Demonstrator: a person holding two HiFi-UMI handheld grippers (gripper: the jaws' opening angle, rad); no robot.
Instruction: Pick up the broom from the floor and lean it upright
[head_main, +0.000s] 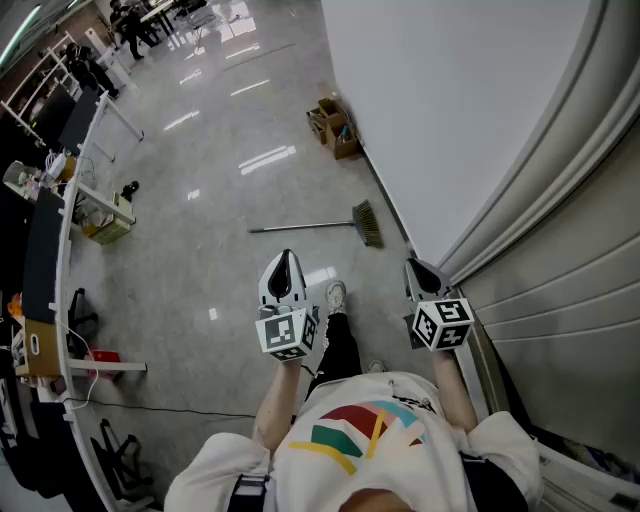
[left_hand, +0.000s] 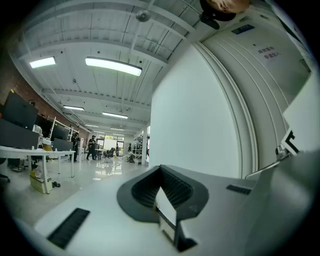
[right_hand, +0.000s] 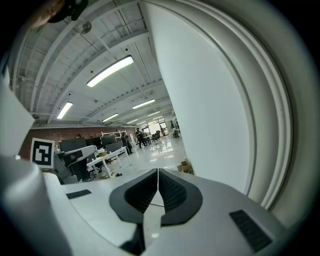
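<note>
Left gripper (head_main: 287, 258): held out in front of the person, touching nothing.
Left fingers (left_hand: 176, 188): clenched, with the dark ribbed pads meeting at the tips and nothing grasped.
Right gripper (head_main: 415, 266): held out beside the left one, a gap between them.
Right fingers (right_hand: 172, 192): pressed together along their length, empty.
Broom (head_main: 318, 227): lies flat on the glossy grey floor (head_main: 200, 260), well ahead of both pairs of fingers. Its handle runs across in front of the left fingers, and its bristle head is ahead of the gap between the two pairs.
White wall (head_main: 450, 110): close beside the right fingers, its foot near the bristles.
Cardboard boxes (head_main: 335, 125): farther ahead than the broom, at the wall's foot.
</note>
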